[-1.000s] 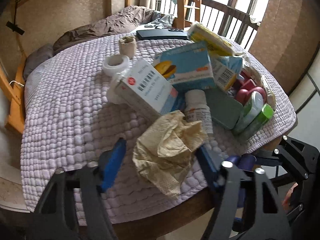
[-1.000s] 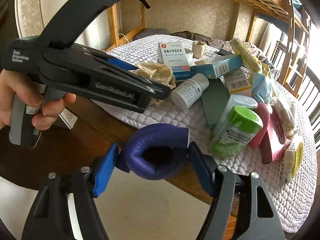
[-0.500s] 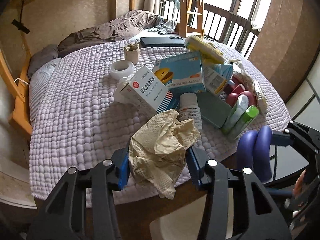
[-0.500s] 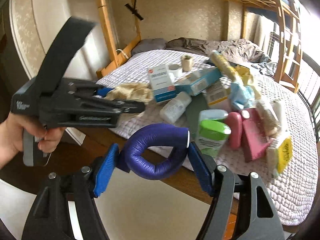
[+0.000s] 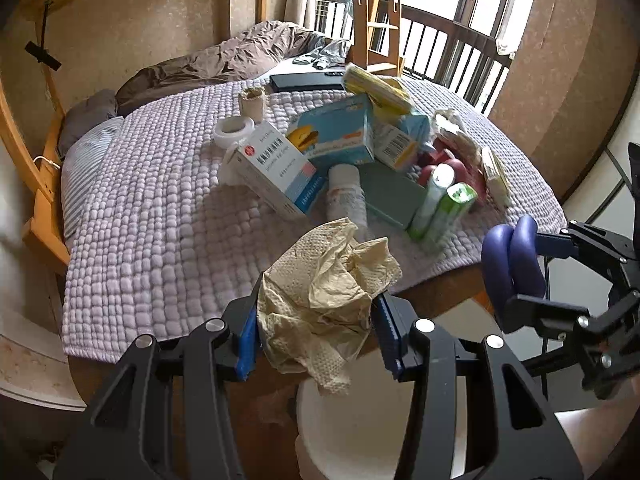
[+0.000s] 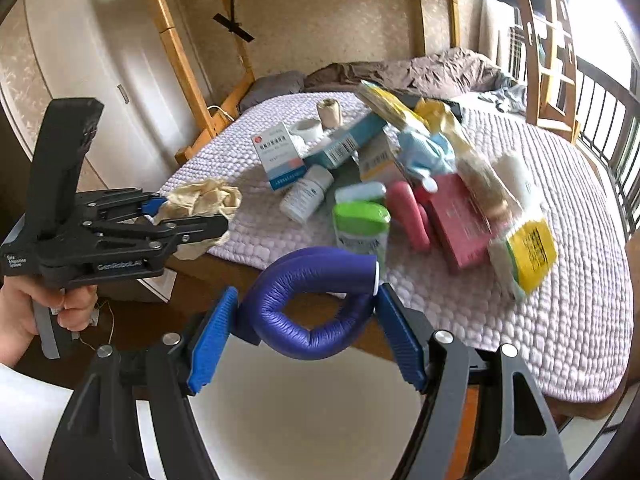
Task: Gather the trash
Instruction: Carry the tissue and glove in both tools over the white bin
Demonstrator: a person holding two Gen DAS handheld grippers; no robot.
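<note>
I hold crumpled tissue (image 5: pixel 324 296) in left gripper (image 5: pixel 318 330) jaws, purple loop (image 6: pixel 316 312) in right gripper (image 6: pixel 306 340) jaws; white bin (image 5: pixel 340 440) lies directly below, near side.

Place: a home bedroom
Bed: wooden bunk frame (image 6: pixel 188 64), brown duvet (image 5: pixel 224 58), grey pillow (image 5: pixel 90 118)
Window side: railing (image 5: pixel 452 54)
Clutter: medicine boxes (image 5: pixel 280 168) on quilted cover (image 5: pixel 152 220)

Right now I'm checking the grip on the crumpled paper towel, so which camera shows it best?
The left wrist view: the crumpled paper towel fills the centre, pinched between the left hand-held gripper's blue pads. The right wrist view shows the paper towel small and side-on, partly behind that gripper's black fingers.
</note>
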